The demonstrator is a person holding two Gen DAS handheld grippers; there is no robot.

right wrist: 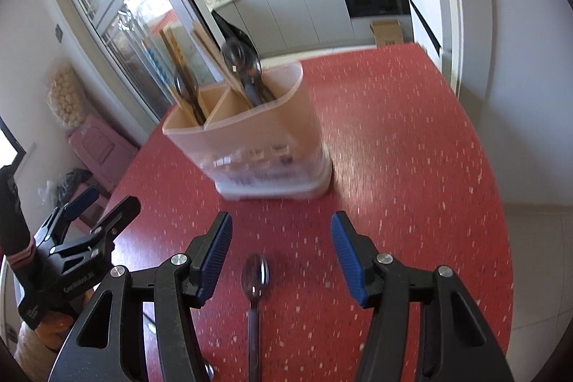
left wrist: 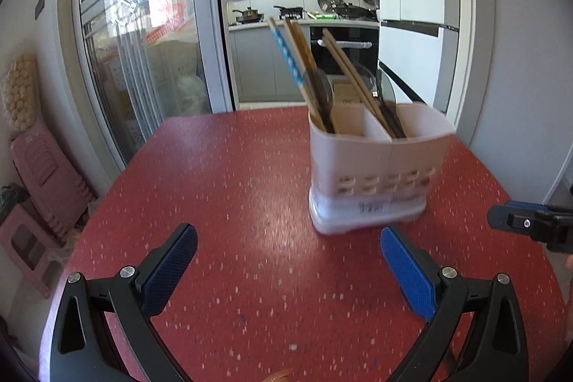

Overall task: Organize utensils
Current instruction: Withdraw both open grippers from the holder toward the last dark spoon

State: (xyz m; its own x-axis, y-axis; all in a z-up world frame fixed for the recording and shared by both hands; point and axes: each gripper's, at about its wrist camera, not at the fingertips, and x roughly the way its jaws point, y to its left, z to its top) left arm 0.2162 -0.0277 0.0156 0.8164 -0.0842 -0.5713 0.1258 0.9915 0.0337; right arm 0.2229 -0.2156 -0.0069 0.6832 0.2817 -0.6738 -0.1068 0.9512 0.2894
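A pale plastic utensil holder [left wrist: 372,174] [right wrist: 258,145] with divided compartments stands upright on the red speckled table [left wrist: 215,185]. Chopsticks [left wrist: 290,59] and dark spoons [right wrist: 243,67] lean in its left and right compartments. A metal spoon [right wrist: 255,278] lies flat on the table, bowl toward the holder, between the fingers of my right gripper [right wrist: 282,221]. That gripper is open and its blue pads are clear of the spoon. My left gripper [left wrist: 288,233] [right wrist: 89,203] is open wide with nothing in it, hovering in front of the holder and a bit to its left.
A glass sliding door [left wrist: 143,42] and stacked pink stools [left wrist: 39,188] lie beyond the table's left edge. Past the far edge is a kitchen with a cardboard box [right wrist: 386,31] on the floor. The right gripper's fingertip [left wrist: 515,221] shows at the left wrist view's right side.
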